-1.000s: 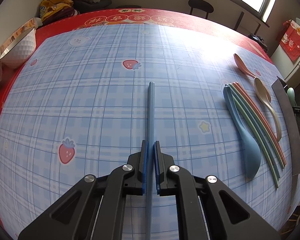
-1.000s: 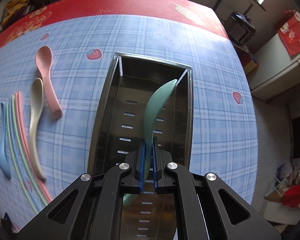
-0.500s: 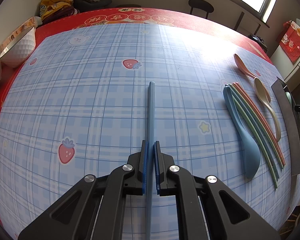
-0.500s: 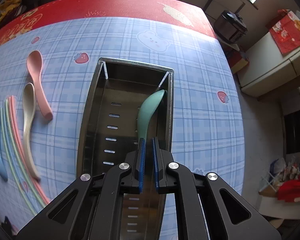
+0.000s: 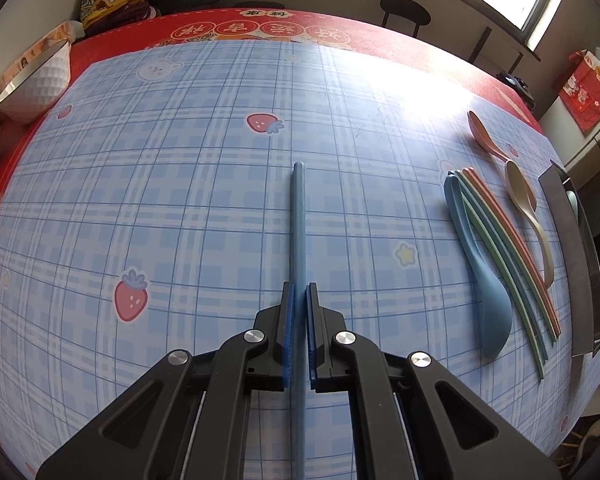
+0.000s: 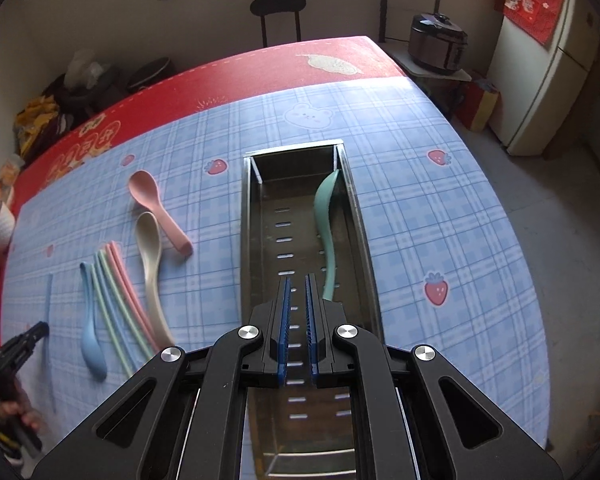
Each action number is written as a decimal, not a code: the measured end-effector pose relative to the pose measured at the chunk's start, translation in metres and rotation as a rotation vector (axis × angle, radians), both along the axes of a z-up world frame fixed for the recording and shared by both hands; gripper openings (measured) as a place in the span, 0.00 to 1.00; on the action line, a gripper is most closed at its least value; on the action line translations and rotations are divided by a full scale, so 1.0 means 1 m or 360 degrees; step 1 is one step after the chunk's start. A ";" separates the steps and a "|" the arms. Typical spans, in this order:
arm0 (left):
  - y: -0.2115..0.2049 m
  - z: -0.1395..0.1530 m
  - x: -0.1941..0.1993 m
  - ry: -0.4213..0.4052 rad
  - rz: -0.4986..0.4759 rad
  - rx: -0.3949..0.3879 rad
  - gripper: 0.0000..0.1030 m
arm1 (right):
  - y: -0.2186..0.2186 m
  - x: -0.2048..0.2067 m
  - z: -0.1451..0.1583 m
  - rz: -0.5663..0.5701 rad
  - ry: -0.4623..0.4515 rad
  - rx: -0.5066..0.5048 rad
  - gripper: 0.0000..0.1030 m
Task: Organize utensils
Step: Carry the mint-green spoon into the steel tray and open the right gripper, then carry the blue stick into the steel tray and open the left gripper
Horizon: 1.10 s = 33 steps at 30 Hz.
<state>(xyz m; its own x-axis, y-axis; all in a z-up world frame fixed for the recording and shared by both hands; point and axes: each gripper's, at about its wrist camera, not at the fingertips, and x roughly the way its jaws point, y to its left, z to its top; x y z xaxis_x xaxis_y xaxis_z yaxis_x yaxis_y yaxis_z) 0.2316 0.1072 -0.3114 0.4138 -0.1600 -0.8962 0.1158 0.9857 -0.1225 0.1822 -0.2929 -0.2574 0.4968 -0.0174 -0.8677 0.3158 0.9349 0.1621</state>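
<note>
Near end of blue chopstick (image 5: 299, 240) lost beneath left gripper (image 5: 299, 312); tray (image 6: 256, 248) cut off by frame below right gripper (image 6: 296, 312), only its long rim seen from the left wrist, far right. Left edge of right view blurred: left gripper there a dark smear with a bit of hand behind it. Blue plaid cloth (image 5: 180, 200) with strawberry prints over a red cloth (image 6: 260, 72); white bowl (image 5: 36, 88) far left of left tool; chair (image 6: 278, 12), cooker (image 6: 438, 44) and fridge (image 6: 548, 80) beyond the table. Left gripper low and level over the cloth, pads pinching the blue chopstick, which runs straight ahead. Right gripper raised above the tray's near half, tilted down, pads slightly apart with nothing between. Green spoon (image 6: 326, 232) inside the tray, just ahead and right of the right tool, along the right wall, bowl end at the far corner. Left of the tray: pink spoon (image 6: 158, 208), beige spoon (image 6: 150, 264), loose chopsticks (image 6: 120, 304), blue spoon (image 6: 90, 328)
</note>
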 end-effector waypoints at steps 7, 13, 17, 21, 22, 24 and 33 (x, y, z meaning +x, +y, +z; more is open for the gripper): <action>0.005 0.010 -0.012 0.0047 0.0030 -0.0045 0.06 | 0.025 -0.024 -0.002 0.0016 -0.0095 0.0121 0.08; -0.009 0.030 -0.021 0.0075 0.0043 -0.0138 0.06 | 0.028 -0.031 -0.012 0.0049 -0.0093 0.0162 0.08; -0.037 0.046 -0.023 0.0087 0.0023 -0.0201 0.06 | 0.019 -0.034 -0.013 0.0039 -0.0102 0.0179 0.08; -0.085 0.058 -0.019 0.0098 -0.0036 -0.0262 0.06 | 0.004 -0.039 -0.010 0.0022 -0.0109 0.0178 0.08; -0.100 0.061 -0.018 0.0095 -0.0061 -0.0276 0.06 | 0.000 -0.040 -0.009 0.0019 -0.0111 0.0176 0.08; -0.133 0.065 -0.017 0.0099 -0.0121 -0.0318 0.06 | -0.009 -0.041 -0.007 0.0023 -0.0109 0.0164 0.08; -0.274 0.063 -0.009 0.0158 -0.0269 -0.0524 0.06 | -0.049 -0.046 -0.005 0.0058 -0.0088 0.0100 0.08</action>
<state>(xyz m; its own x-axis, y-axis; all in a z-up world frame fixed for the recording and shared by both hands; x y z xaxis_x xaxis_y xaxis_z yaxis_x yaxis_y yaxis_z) 0.2225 -0.1667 -0.2487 0.2710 -0.5045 -0.8198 0.2450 0.8598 -0.4481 0.1363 -0.3422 -0.2619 0.5435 0.0549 -0.8376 0.2709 0.9330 0.2369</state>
